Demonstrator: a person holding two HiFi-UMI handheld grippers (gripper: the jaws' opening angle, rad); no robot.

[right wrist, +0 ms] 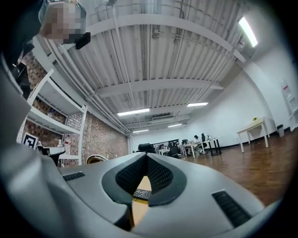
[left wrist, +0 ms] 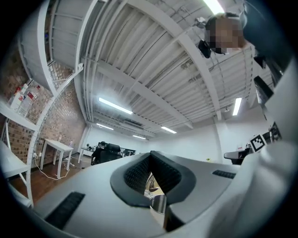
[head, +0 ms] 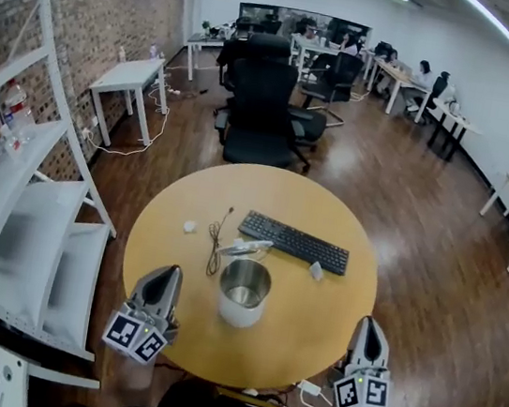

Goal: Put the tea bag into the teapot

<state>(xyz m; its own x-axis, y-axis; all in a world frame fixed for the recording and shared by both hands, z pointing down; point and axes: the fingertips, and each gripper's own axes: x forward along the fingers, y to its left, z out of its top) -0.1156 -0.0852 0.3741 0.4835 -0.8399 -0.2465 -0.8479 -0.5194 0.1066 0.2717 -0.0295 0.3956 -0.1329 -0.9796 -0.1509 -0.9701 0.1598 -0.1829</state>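
Note:
The teapot (head: 243,293), a steel pot with a white lower body and an open top, stands near the front of the round wooden table (head: 331,323). A small white packet, likely the tea bag (head: 316,271), lies beside the keyboard, to the right of and behind the pot. My left gripper (head: 169,273) hovers at the table's front left edge, shut and empty, pointing toward the pot. Through its jaws in the left gripper view, the pot (left wrist: 158,202) shows. My right gripper (head: 368,323) is at the front right edge, shut with nothing held.
A black keyboard (head: 293,242) lies behind the pot, with a white object (head: 246,245) and a thin cable (head: 216,239) to its left. A small white lump (head: 189,226) sits at the far left. A black office chair (head: 261,114) stands beyond the table, and white shelving (head: 17,210) to the left.

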